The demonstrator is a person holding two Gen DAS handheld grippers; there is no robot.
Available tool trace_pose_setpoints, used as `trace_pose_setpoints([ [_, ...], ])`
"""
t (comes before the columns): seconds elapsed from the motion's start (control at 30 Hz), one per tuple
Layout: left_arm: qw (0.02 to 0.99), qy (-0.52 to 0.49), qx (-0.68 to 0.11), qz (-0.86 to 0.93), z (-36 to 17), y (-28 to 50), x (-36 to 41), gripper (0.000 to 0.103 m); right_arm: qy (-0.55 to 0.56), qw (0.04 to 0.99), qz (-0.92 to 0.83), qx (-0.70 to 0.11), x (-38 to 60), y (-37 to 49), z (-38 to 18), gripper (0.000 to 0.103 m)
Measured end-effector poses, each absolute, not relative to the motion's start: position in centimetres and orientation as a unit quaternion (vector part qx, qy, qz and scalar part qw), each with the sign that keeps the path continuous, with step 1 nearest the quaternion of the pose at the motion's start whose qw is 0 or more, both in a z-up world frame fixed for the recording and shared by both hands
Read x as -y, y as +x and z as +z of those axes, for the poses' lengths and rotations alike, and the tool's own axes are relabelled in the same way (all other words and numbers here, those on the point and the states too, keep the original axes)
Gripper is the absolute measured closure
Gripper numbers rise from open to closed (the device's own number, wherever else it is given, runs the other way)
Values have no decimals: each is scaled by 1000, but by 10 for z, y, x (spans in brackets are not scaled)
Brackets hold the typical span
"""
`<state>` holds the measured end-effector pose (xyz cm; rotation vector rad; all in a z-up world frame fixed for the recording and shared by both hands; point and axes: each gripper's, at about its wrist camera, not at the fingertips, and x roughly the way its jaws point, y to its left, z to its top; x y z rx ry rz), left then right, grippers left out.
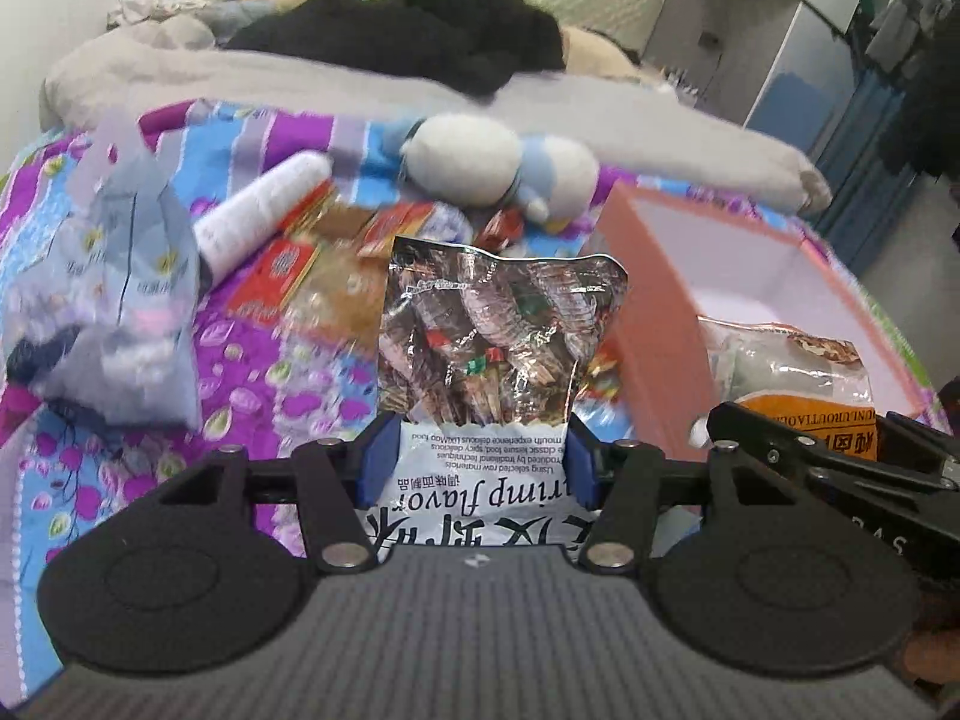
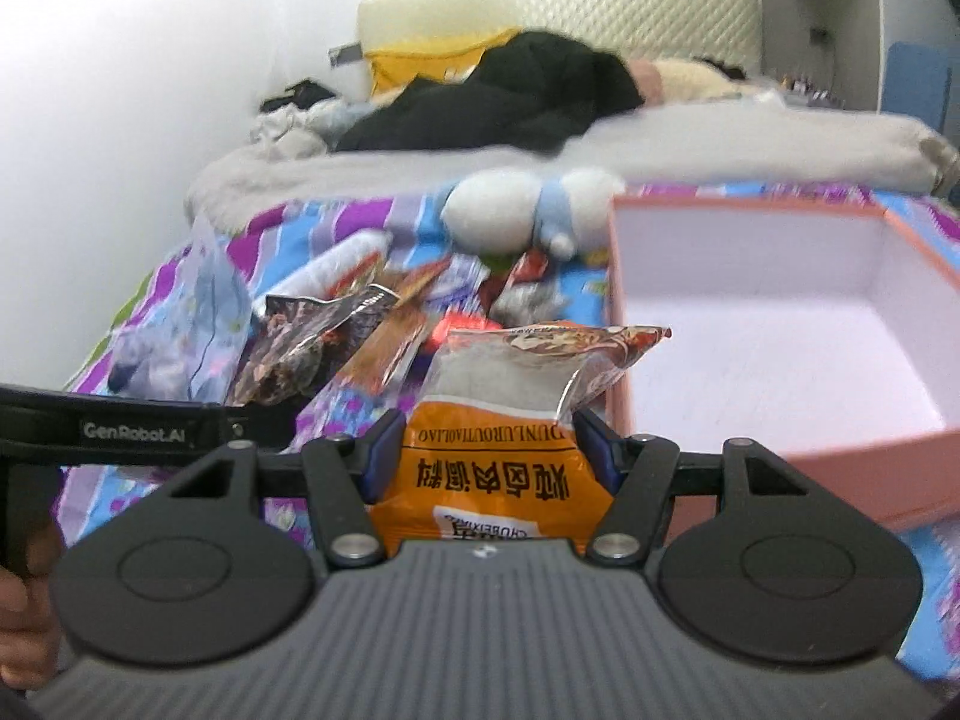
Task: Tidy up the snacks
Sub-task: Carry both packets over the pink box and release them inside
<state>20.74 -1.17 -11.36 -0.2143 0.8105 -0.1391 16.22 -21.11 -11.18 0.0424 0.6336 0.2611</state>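
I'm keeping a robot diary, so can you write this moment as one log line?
left claw: holds shrimp flavor snack bag | right claw: holds orange snack bag | pink box: open, looks empty | pile of snacks: on bed

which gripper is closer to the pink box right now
Right. The right gripper, holding the orange snack bag, sits beside the pink box. The left gripper is one place further from it.
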Motion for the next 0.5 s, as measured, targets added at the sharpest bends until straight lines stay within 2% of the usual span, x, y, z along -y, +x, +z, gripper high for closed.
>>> trace_pose_setpoints([
  [0.5,932,-122,-322,-114,-41,235,68,41,23,969,97,-228,256,178,-45,39],
])
